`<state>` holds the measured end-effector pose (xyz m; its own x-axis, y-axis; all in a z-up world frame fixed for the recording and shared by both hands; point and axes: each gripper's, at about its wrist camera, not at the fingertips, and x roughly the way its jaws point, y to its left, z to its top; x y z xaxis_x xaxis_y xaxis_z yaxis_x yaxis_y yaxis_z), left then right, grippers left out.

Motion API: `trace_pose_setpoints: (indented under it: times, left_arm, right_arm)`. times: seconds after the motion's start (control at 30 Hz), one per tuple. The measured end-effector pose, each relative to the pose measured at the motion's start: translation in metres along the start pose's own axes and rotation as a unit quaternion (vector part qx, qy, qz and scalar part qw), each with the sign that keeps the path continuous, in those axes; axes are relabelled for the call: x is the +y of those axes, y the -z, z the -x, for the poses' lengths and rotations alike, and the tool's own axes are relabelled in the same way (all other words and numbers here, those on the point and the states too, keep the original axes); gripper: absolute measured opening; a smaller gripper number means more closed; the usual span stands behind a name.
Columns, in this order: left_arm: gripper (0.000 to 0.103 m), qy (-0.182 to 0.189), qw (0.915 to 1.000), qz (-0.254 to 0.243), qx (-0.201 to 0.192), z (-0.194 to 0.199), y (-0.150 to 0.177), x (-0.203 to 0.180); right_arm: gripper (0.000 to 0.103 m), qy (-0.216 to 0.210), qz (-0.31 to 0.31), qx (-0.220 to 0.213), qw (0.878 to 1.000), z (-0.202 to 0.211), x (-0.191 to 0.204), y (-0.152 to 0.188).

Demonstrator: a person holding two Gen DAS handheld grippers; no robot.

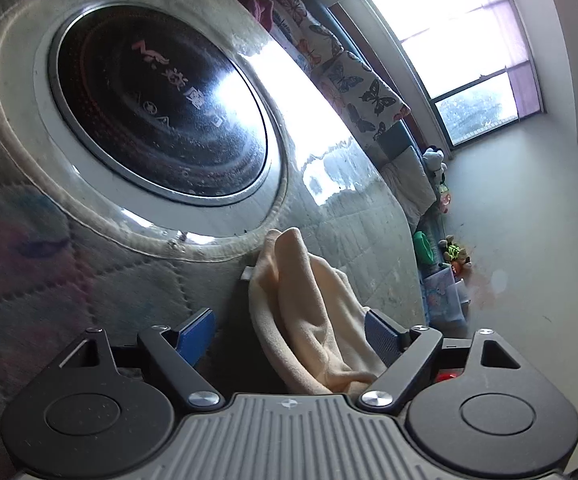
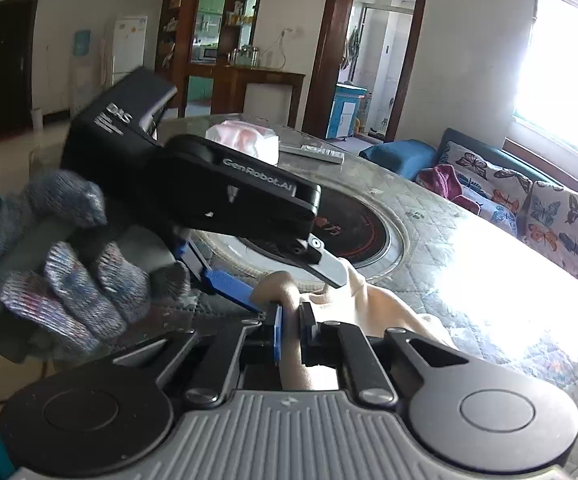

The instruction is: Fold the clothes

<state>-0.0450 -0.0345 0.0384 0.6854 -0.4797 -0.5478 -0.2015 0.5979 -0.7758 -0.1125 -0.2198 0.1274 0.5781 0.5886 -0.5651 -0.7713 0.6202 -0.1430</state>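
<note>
Living room, bright window at the far side, butterfly-print sofa cushions under it. Work surface is a round table with a grey quilted cover under clear plastic; set in its middle is a round black glass cooktop with a metal rim, the main landmark here. Beyond the cooktop, toward the doorway, lie a white-and-pink plastic-wrapped pack and a grey remote control. The cream-coloured soft fleece garment lies bunched on the table just beside the cooktop's near rim, one fold standing up off the cover. Left gripper: blue-padded fingers spread wide, the garment sits between them, touching the right-side pad, well apart from the left-side pad; not clamped. In the right wrist view the left gripper shows from the side, held by a hand in a grey-blue knit work glove, its fingertips reaching down onto the bunched fold at the cooktop's near edge. Right gripper: jaws nearly together, pinching a thin ridge of the same garment between the blue pad and the black pad, on the near side of the cooktop. The rest of the cloth trails right across the quilted cover into window glare.
</note>
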Motion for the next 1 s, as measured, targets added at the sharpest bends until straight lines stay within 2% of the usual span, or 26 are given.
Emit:
trace_pose_setpoints:
  times: [0.07, 0.17, 0.2, 0.23, 0.27, 0.33, 0.53, 0.7, 0.8, 1.0]
  left_arm:
    - [0.083, 0.012, 0.9998, 0.014, 0.006, -0.006, 0.0, 0.0]
    - [0.077, 0.029, 0.999, 0.032, 0.013, -0.014, 0.001, 0.002]
    - [0.072, 0.033, 0.9987, 0.037, 0.015, -0.017, 0.002, 0.003]
    - [0.062, 0.036, 0.9985, 0.037, 0.019, -0.019, 0.002, 0.004]
    - [0.057, 0.037, 0.9982, 0.039, 0.025, -0.021, 0.003, 0.006]
    - [0.036, 0.039, 0.9976, 0.047, 0.031, -0.023, 0.004, 0.012]
    - [0.02, 0.042, 0.9968, 0.062, 0.03, -0.02, 0.005, 0.026]
    - [0.019, 0.042, 0.9974, 0.053, 0.026, -0.017, 0.008, 0.028]
    - [0.019, 0.041, 0.9978, 0.047, 0.024, -0.015, 0.01, 0.027]
    - [0.019, 0.036, 0.9983, 0.039, 0.023, -0.016, 0.011, 0.02]
  right_arm:
    - [0.007, -0.003, -0.003, -0.003, 1.0, 0.002, -0.002, -0.001]
    - [0.007, -0.007, -0.007, -0.008, 1.0, 0.006, -0.003, 0.0]
    - [0.007, -0.008, -0.008, -0.009, 1.0, 0.007, -0.003, 0.0]
    - [0.007, -0.012, -0.009, -0.01, 1.0, 0.008, -0.003, 0.001]
    - [0.007, -0.016, -0.01, -0.011, 1.0, 0.01, -0.003, 0.002]
    - [0.007, -0.022, -0.011, -0.012, 1.0, 0.011, -0.002, 0.004]
    - [0.009, -0.037, -0.018, -0.009, 0.999, 0.013, -0.003, 0.01]
    - [0.013, -0.008, -0.059, -0.01, 0.998, 0.021, -0.019, 0.018]
    - [0.022, 0.032, -0.091, 0.002, 0.995, 0.026, -0.039, 0.027]
    - [0.027, 0.125, -0.165, 0.024, 0.978, 0.03, -0.089, 0.055]
